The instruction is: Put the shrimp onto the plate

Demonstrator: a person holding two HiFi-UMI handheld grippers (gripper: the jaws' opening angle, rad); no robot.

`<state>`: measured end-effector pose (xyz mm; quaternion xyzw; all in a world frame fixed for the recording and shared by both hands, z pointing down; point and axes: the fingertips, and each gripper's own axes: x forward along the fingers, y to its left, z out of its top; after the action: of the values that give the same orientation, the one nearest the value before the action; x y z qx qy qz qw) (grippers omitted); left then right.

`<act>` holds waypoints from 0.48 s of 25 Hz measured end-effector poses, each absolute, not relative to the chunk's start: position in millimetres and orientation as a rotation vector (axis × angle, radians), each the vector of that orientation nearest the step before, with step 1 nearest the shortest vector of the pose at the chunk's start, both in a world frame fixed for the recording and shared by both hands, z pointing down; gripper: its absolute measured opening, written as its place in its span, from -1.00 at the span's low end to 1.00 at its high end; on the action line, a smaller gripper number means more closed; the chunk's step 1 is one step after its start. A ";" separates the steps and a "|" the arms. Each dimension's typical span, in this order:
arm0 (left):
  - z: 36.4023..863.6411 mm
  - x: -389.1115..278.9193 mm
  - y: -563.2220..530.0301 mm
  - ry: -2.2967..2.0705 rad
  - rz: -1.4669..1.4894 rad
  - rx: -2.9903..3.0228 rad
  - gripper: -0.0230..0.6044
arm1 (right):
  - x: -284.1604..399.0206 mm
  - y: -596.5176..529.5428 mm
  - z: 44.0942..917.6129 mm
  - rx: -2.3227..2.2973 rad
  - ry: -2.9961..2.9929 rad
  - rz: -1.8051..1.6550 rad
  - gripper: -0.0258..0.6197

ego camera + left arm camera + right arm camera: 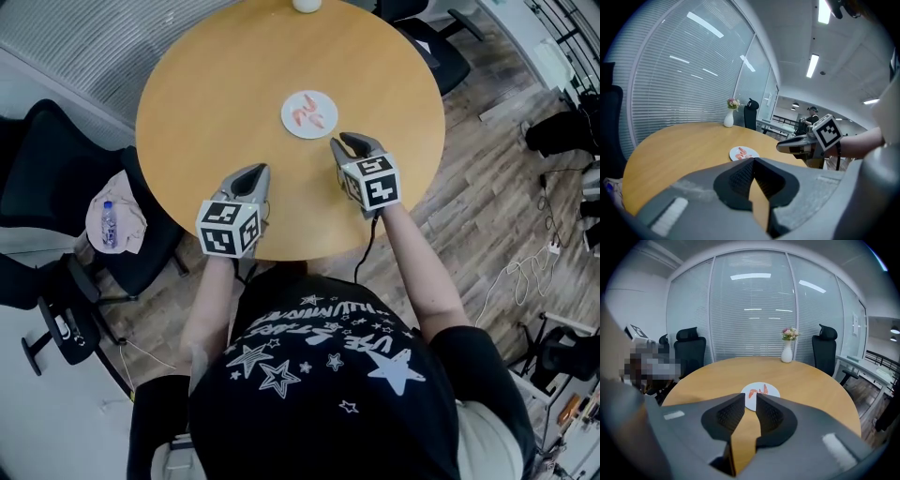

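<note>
Currently both tools hover over the near edge of a round wooden table, neither touching it. The left gripper is closed, tips meeting, with nothing in it. The right gripper has a narrow gap between its jaws, also empty. Both point toward the plate, which sits near the table centre, ahead of the tools and closer to the right one. The shrimp are already on the plate as several pink pieces, well clear of both tools. The rest of the tabletop is bare wood apart from a white vase with flowers at the far edge. The room is a glass-walled office: closed blinds behind the table, black chairs either side of the vase, strip lights on the ceiling. The floor is wood plank, with loose cables to the person's right. A chair to the left holds a cloth with a bottle lying on it. More chair bases and gear sit along the right side, too small to identify. Another person stands far back beyond the glass in the left gripper view.
</note>
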<state>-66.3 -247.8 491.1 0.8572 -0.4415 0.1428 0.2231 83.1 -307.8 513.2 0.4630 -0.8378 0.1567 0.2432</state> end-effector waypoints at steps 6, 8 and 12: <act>479.3 -59.2 -220.3 -1.243 0.380 2.384 -0.92 | 95.2 -275.1 498.3 1.281 -2.315 0.411 -0.70; 475.1 -56.2 -210.6 -1.256 0.371 2.388 -0.92 | 98.9 -264.1 494.0 1.282 -2.327 0.405 -0.70; 467.4 -45.9 -185.4 -1.276 0.357 2.392 -0.92 | 109.4 -238.6 485.1 1.288 -2.353 0.397 -0.76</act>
<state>-45.9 -185.4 467.4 0.8567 -0.4570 0.1280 0.2021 109.4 -238.6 485.1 0.4640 -0.8477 0.1429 0.2136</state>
